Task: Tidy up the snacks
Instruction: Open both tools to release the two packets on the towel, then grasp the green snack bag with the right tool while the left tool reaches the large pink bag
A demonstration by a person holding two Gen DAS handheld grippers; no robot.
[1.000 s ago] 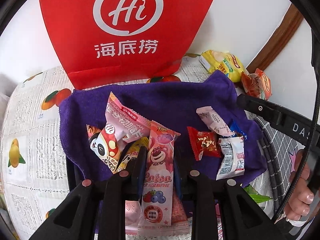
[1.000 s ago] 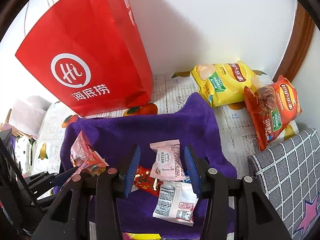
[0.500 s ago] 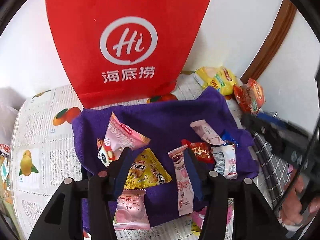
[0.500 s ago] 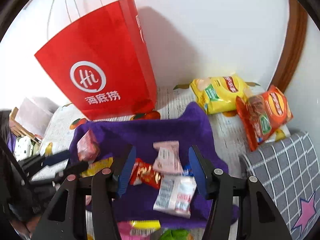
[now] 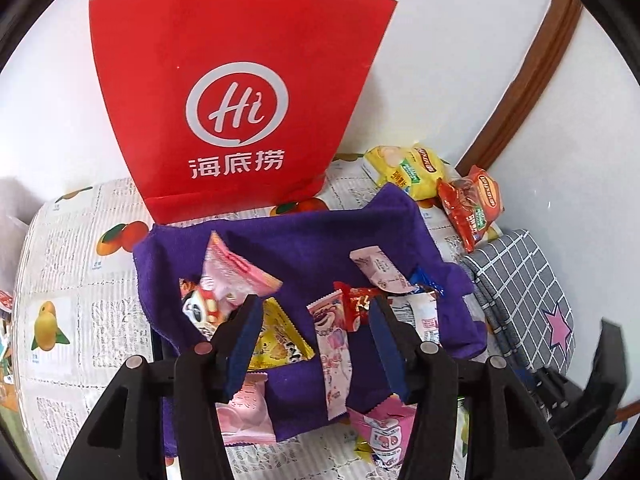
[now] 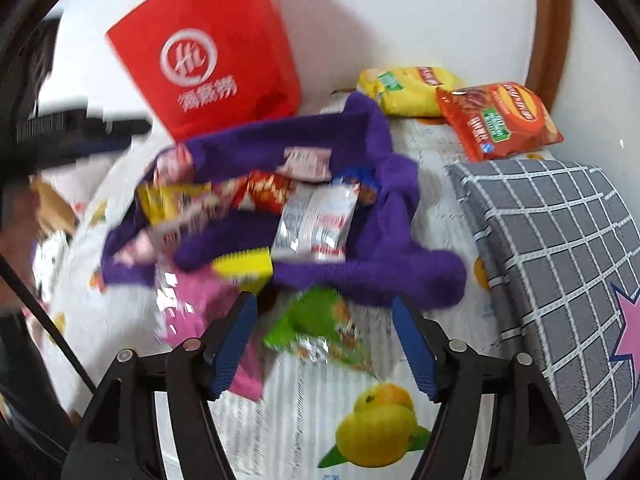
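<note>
Left gripper [image 5: 316, 328]: jaws apart, empty, above purple towel [image 5: 304, 236] | Right gripper [image 6: 322, 340]: jaws just widening, empty, over green packet [image 6: 320, 324]

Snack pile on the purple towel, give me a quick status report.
Left gripper open, empty. Right gripper just opening, empty, over green packet. Snacks loose on purple towel. Nothing blocking.

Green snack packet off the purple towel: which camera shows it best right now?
The right wrist view. The green snack packet lies on the fruit-print tablecloth between the open right tongs, just short of the purple towel, though motion-blurred. The left wrist view does not clearly show it.
</note>
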